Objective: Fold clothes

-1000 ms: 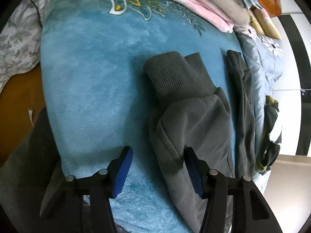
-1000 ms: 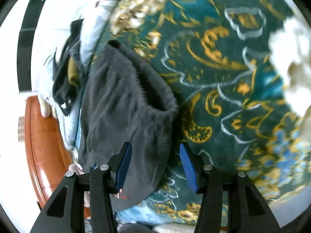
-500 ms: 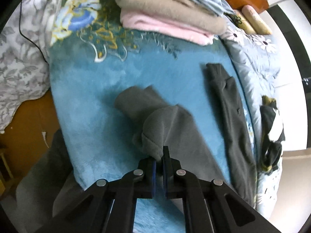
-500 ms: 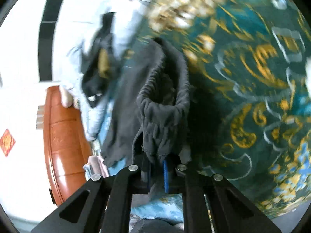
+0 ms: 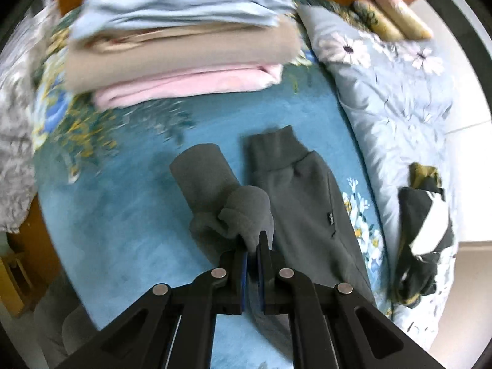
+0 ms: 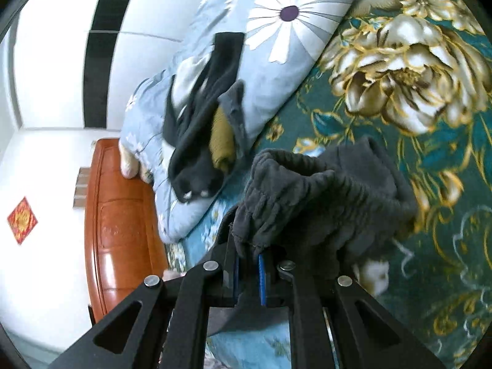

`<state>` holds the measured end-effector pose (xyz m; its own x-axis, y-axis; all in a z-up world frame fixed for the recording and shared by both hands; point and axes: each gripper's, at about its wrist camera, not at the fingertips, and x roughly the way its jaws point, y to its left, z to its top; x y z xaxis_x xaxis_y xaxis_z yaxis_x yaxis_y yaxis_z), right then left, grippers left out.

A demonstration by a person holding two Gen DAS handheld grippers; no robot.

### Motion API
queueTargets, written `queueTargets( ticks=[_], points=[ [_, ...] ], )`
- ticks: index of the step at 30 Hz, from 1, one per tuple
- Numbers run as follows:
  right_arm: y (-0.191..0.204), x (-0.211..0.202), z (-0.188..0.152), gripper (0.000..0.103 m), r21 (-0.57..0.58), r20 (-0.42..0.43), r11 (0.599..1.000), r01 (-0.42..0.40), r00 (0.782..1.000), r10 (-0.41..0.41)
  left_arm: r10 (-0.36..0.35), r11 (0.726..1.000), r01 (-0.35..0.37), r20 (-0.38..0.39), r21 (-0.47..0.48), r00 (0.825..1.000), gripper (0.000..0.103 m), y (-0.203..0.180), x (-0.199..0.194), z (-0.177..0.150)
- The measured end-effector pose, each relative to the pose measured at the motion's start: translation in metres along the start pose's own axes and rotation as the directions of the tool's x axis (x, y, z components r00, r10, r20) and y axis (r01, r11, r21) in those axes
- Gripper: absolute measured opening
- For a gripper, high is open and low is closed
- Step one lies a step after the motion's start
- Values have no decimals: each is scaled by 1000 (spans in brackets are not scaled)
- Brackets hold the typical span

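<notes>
Left gripper [image 5: 252, 253] clamped on a fold of the grey sweatpants [image 5: 301, 190], near leg bunched at 12 o'clock, far leg flat at 1 o'clock, long axis running away toward the folded stack [image 5: 175, 43]. Right gripper [image 6: 247, 259] pinched on the gathered waistband [image 6: 286, 181], draping toward 1 o'clock over the teal blanket [image 6: 446, 246]. Probably ready to carry leg onto leg.

The stack of folded laundry [image 5: 175, 33] is smearing with motion blur and running off the top edge. The left gripper [image 5: 252, 246] is hiding the pinched fold of the grey sweatpants [image 5: 295, 190]; their small label [image 5: 330, 219] is too tiny to read.
</notes>
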<state>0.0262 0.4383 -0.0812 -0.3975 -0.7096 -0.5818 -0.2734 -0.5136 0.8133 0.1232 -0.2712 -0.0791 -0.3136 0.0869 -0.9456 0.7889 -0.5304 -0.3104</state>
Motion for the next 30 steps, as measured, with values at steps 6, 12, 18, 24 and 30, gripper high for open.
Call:
queueTargets(
  ticks=[6, 12, 18, 24, 30],
  points=[
    [0, 34, 30, 9, 31, 1, 998, 59, 998, -59, 53, 998, -51, -52, 42, 997, 6, -53, 50, 30],
    [-5, 45, 43, 9, 45, 18, 995, 85, 996, -86, 29, 999, -28, -98, 15, 995, 7, -72, 88, 48],
    [-7, 51, 48, 9, 44, 47, 991, 124, 991, -126, -123, 992, 125, -97, 20, 988, 28, -78, 101, 58],
    [-18, 64, 52, 12, 60, 51, 985, 162, 985, -165, -325, 945, 327, -59, 30, 944, 54, -43, 76, 60],
    [-18, 73, 57, 13, 36, 58, 978, 203, 977, -205, -202, 979, 202, 12, 24, 979, 61, 6, 73, 47]
  ],
)
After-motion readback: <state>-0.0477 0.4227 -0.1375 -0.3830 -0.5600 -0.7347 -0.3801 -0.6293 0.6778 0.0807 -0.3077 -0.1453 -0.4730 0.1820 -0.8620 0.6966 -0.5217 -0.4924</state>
